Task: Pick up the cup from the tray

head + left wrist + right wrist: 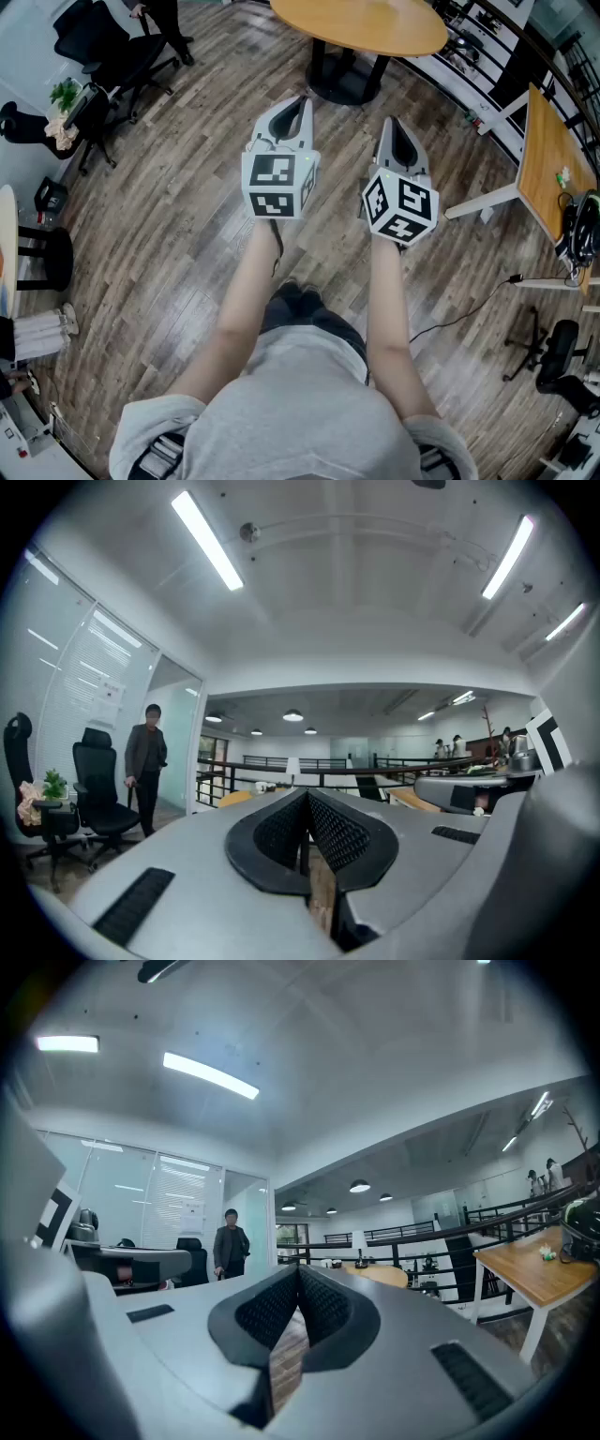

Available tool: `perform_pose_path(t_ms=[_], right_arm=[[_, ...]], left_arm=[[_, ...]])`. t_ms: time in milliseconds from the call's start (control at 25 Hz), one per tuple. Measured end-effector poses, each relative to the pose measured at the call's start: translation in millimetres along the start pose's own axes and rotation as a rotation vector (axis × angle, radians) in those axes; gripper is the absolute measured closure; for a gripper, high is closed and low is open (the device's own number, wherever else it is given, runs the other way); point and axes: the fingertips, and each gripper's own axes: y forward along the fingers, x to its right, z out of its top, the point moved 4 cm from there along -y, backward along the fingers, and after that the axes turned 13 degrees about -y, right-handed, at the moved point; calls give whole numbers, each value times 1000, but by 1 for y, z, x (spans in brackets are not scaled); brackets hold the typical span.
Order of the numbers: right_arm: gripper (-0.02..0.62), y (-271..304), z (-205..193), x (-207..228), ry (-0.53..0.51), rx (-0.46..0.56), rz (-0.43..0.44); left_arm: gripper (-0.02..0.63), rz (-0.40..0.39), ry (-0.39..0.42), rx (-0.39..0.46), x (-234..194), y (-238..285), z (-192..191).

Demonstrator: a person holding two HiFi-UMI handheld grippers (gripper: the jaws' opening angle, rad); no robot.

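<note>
No cup and no tray show in any view. In the head view I hold both grippers level, side by side over a wood floor. My left gripper (302, 101) is shut, its tips meeting with nothing between them; it looks the same in its own view (307, 797). My right gripper (395, 125) is also shut and empty, as its own view (298, 1274) confirms. Each carries its marker cube near my wrists.
A round wooden table (361, 23) stands ahead on a black base. A desk (548, 159) with white legs is at the right, black office chairs (108, 52) at the left. A person (145, 761) stands far off by the chairs. A cable (469, 309) lies on the floor.
</note>
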Motion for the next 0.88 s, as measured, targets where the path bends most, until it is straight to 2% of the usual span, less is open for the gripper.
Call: perform_pose_path(t_ms=[560, 880], right_arm=[[588, -5, -1, -5, -10, 0, 4], [588, -5, -7, 7, -7, 2, -2]], left_arm=[[600, -4, 0, -1, 1, -4, -1], [600, 0, 1, -3, 9, 5, -5]])
